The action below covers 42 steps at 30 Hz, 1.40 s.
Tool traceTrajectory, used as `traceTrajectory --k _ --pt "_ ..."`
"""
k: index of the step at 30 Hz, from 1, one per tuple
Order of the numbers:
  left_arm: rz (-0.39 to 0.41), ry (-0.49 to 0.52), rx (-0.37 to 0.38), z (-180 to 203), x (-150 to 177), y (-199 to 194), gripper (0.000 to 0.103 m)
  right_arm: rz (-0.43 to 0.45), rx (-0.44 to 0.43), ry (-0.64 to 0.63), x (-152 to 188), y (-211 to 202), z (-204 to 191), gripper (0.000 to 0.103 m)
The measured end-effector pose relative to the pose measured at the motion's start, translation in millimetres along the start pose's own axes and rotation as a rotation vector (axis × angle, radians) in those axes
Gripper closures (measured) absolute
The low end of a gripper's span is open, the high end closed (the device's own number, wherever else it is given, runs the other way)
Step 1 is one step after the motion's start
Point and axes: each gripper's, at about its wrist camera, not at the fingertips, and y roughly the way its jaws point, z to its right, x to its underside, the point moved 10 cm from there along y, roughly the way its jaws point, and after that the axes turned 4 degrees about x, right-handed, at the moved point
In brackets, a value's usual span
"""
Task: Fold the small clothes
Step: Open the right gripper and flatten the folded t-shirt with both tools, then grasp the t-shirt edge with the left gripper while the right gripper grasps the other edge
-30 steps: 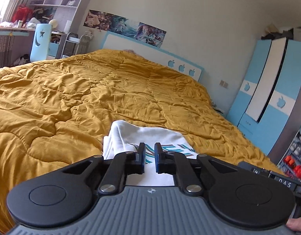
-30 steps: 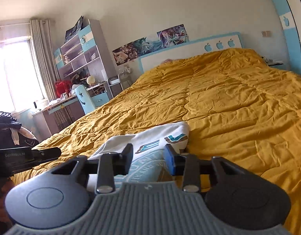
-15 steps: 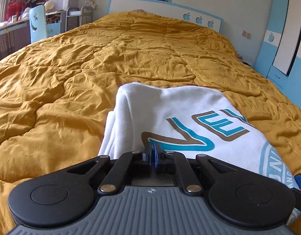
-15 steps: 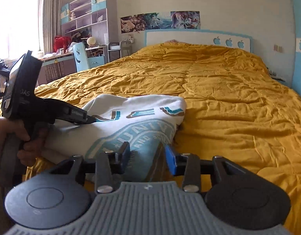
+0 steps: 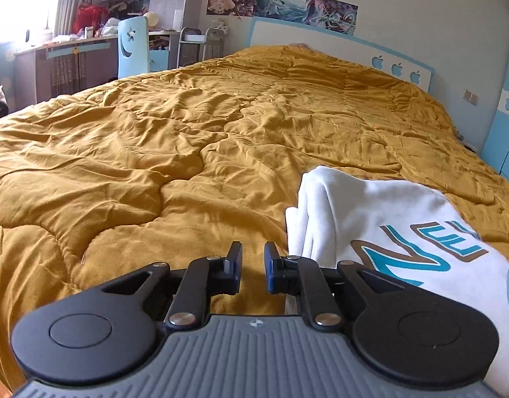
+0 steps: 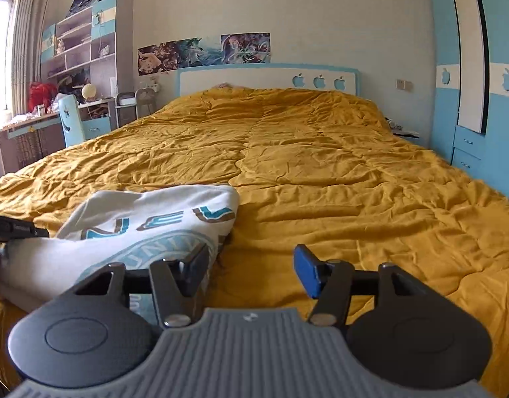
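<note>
Released since a moment ago, the folded white sweatshirt with teal lettering [image 5: 403,229] lies on the mustard quilted bedspread [image 5: 188,152], right of the left gripper [image 5: 252,267], whose jaws stand slightly parted, empty. From the right wrist, the right gripper [image 6: 251,268] gapes wide, empty, the sweatshirt [image 6: 138,232] lying left.

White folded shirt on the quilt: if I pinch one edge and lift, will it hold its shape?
Probably not. The white folded shirt shows soft, rounded layered folds at its left edge, so it looks floppy and the layers would likely hang open. It looks light. Pushed, it would likely bunch rather than slide, since the mustard quilt under it is soft and wrinkled.
</note>
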Motion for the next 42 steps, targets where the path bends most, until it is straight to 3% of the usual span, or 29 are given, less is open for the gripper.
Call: traceTrajectory --k 4,11,13,17,19,24,32,36,38,39,42 --pt "0.006 -0.133 0.094 -7.8 -7.2 -10.9 0.088 0.047 -0.067 0.036 -17.2 -3.5 -6.6 0.048" --pt "0.024 -0.016 0.318 49.6 -1.5 -43.8 0.087 0.063 -0.225 -0.029 -22.2 -7.1 -59.8 0.052" --pt "-0.013 0.018 0.301 59.6 8.0 -41.1 0.087 0.04 -0.234 -0.064 -13.0 -4.5 -69.7 0.052" --pt "-0.039 0.152 0.161 64.9 22.3 -30.6 0.085 -0.055 -0.169 -0.089 14.0 8.5 -69.5 0.052" --pt "-0.035 0.16 0.134 63.5 23.6 -29.5 0.085 -0.084 -0.145 -0.063 20.1 13.5 -60.7 0.043" --pt "-0.03 0.161 0.101 57.0 23.6 -27.3 0.082 -0.15 -0.112 0.098 22.8 21.8 -28.1 0.033" --pt "-0.039 0.131 0.104 53.0 21.4 -29.9 0.078 -0.114 0.047 0.122 8.7 13.6 8.6 0.033" --pt "-0.006 0.102 0.116 48.5 13.8 -35.9 0.064 -0.128 -0.016 0.228 2.1 14.5 16.3 0.033" --pt "0.024 0.087 0.125 44.5 6.2 -40.6 0.053 -0.143 -0.088 0.272 -2.6 16.6 14.3 0.027" --pt "0.023 0.082 0.132 42.7 4.0 -41.4 0.052 -0.157 -0.125 0.299 -3.5 18.8 13.0 0.02" --pt "-0.07 0.002 0.176 30.0 0.0 -33.6 0.051 -0.252 -0.26 0.418 0.6 31.1 6.4 0.021"
